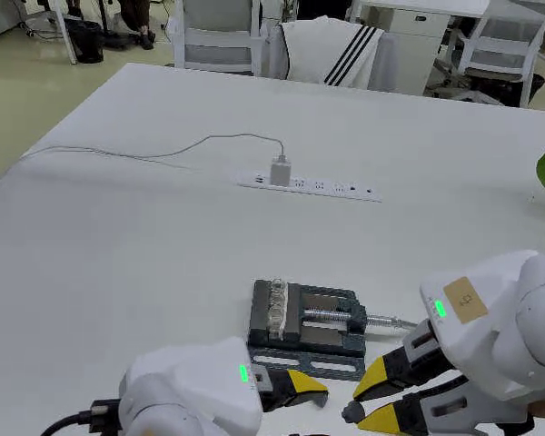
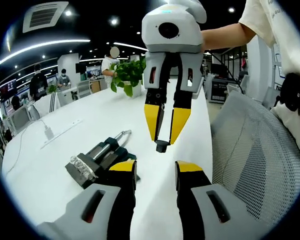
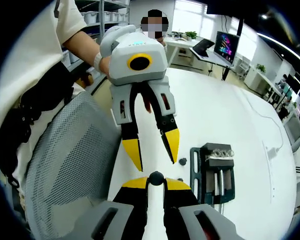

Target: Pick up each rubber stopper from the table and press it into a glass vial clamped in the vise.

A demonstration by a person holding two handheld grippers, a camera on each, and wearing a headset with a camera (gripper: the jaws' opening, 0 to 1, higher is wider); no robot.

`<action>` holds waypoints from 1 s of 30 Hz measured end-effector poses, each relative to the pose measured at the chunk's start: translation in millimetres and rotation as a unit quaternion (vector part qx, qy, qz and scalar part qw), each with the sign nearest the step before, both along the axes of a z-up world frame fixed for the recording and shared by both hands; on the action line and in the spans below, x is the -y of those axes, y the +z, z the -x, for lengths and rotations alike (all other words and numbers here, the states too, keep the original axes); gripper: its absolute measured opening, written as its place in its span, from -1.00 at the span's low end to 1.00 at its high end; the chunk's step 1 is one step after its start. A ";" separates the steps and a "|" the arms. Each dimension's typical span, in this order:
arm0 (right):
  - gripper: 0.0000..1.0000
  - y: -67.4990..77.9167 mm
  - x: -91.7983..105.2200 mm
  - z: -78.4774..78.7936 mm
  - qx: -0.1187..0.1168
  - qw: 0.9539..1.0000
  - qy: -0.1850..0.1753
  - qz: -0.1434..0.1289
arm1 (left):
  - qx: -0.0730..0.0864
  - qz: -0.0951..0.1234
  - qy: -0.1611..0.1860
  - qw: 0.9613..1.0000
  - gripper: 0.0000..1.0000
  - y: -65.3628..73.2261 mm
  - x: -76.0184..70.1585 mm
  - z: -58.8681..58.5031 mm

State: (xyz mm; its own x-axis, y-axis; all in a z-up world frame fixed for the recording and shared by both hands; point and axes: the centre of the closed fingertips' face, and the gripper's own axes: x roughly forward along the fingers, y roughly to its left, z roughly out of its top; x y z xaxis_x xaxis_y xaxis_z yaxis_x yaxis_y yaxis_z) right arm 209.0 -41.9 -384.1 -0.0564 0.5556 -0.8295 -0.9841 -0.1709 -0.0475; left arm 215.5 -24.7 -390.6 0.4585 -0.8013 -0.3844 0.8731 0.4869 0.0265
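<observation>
We hold the right gripper (image 3: 156, 184) just above the near edge of the table (image 1: 163, 236), its jaws clamped on a small dark stopper (image 3: 156, 177) pinched at the very tips. The left gripper (image 2: 156, 170) faces it from the other side with its jaws apart and nothing between them. In the left gripper view the held stopper hangs just above the gap between our own yellow tips. The two grippers are near each other but not touching. Just beyond them the dark vise (image 1: 309, 329) lies flat on the table, its screw handle sticking out toward the right gripper's side. A row of clear vials (image 1: 277, 307) is gripped between the vise jaws at the end away from the handle; we cannot tell whether any of them is plugged. A second stopper (image 3: 182, 161) lies on the table beside the vise. Farther back a power strip (image 1: 331, 187) lies on the table with a white charger (image 1: 280, 171) plugged in and a cable (image 1: 163, 153) trailing to the left. A mesh chair back (image 3: 70, 165) shows below the table edge.
</observation>
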 end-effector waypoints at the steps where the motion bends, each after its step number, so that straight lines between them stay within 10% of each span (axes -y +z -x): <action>1: -0.87 -0.4 0.1 -1.7 0.000 1.000 -0.001 0.000 | 0.000 0.000 0.008 1.000 -0.38 -1.1 -3.2 -1.3; 8: -0.86 -6.2 -0.5 -10.9 -0.001 1.000 0.000 0.009 | -0.022 0.012 0.078 0.997 0.32 -7.2 -31.2 -10.2; 20: -0.87 -13.9 -3.1 -21.0 -0.001 1.000 0.016 0.026 | -0.037 0.002 0.153 0.988 0.95 -19.4 -68.5 -18.3; 30: -0.87 -13.5 -9.9 -36.7 0.012 0.998 0.035 0.053 | -0.052 0.005 0.171 0.984 0.98 -19.8 -75.1 -17.3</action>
State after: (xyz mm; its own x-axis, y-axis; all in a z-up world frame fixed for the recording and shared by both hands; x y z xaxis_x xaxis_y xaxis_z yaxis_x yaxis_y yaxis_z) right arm 245.7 -32.0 -397.6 -0.0716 0.4596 -0.8852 -0.9686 -0.2440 -0.0483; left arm 232.8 50.4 -410.4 0.6598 -0.6111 -0.4373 0.6564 0.7520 -0.0605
